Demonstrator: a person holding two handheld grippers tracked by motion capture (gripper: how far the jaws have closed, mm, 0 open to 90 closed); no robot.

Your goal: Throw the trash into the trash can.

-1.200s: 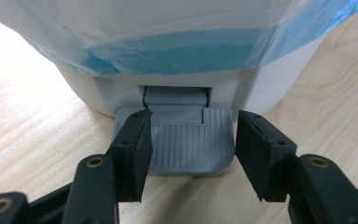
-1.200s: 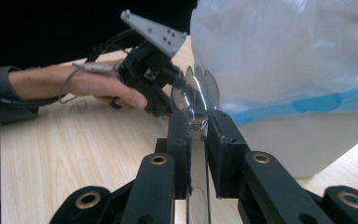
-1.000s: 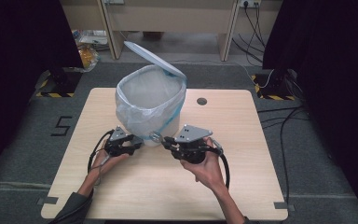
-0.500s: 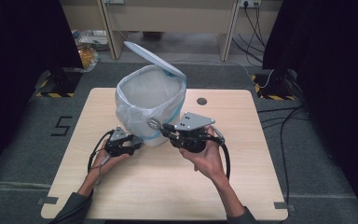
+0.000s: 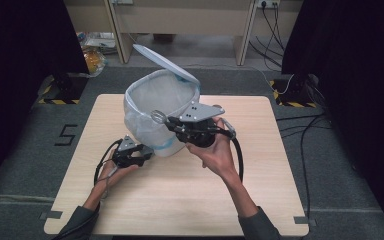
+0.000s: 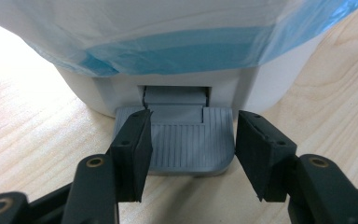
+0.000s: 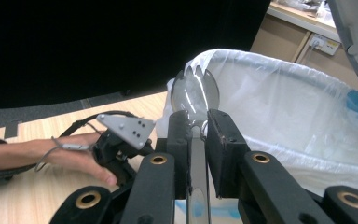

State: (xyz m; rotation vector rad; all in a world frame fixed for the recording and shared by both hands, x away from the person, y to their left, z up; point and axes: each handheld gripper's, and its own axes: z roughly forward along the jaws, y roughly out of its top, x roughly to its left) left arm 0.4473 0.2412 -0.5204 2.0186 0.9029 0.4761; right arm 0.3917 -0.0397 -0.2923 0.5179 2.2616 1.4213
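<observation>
Right claw [image 7: 197, 128] clamped on a clear plastic spork [image 7: 195, 91], held at the rim of the lined pedal bin [image 5: 156, 100] on the bench [image 5: 260, 170]. Left claw [image 6: 191, 144] narrow, jaws pressing bin pedal [image 6: 186, 142]; lid [image 5: 165, 61] up.

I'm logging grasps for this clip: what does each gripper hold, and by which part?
The right gripper clamps a clear plastic spork by its handle, just below the head. The left gripper holds nothing; it presses the bin's pedal.
</observation>
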